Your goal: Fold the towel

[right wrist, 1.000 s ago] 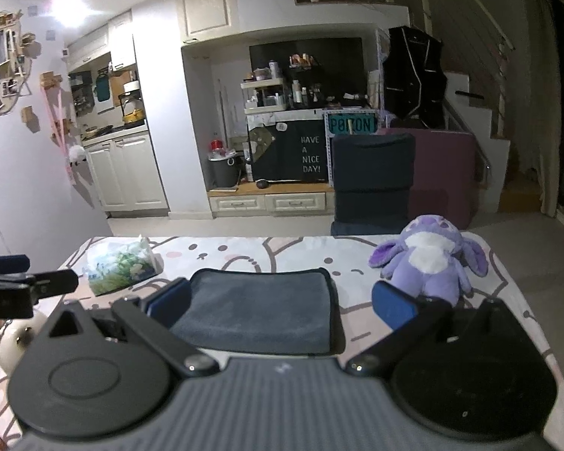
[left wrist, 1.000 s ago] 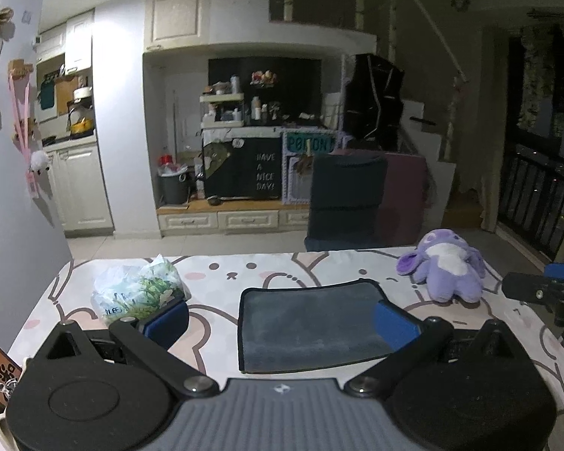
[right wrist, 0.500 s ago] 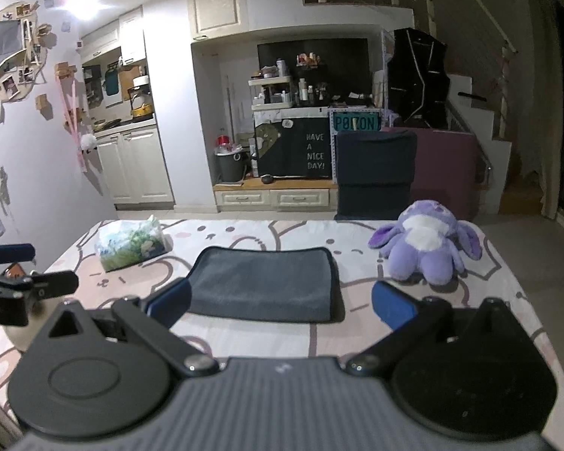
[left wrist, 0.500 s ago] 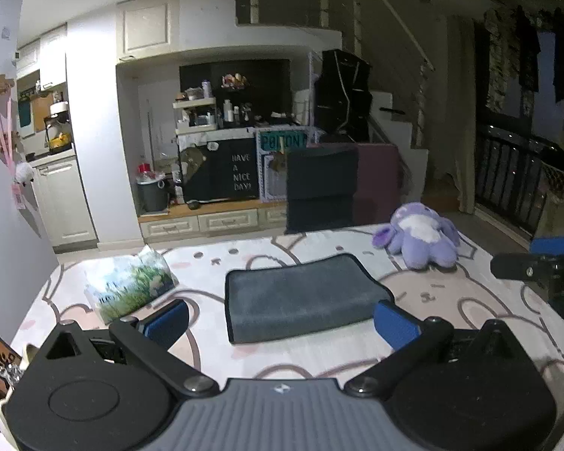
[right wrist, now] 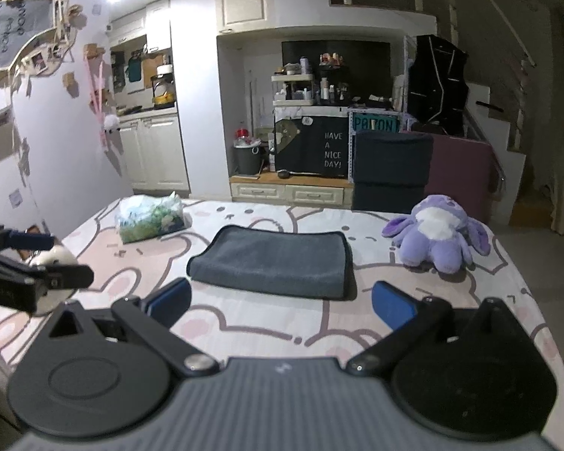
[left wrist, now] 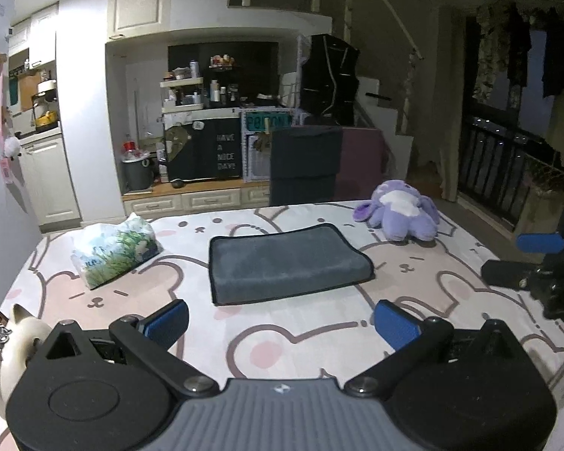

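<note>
Both grippers have drawn back from the towel. Left wrist view: left gripper [left wrist: 280,319] spread wide, empty; folded grey towel [left wrist: 287,263] mid-frame on the desk [left wrist: 282,342], tissue pack [left wrist: 114,253] left, purple plush [left wrist: 398,214] upper right. Right wrist view: right gripper [right wrist: 280,302] released; towel [right wrist: 278,259] centre, plush [right wrist: 438,235] right.

A table covered with a white cloth printed with pink and brown bunny outlines [left wrist: 282,342] is seen.
On it, a folded dark grey towel with black edging [left wrist: 285,263] is laid flat near the middle; a crinkled plastic packet with a green leafy print [left wrist: 114,250] is set well apart to one side, a purple and white plush toy [left wrist: 398,212] to the other, and a cream cat-eared figurine [left wrist: 15,349] stands at the near edge.
</note>
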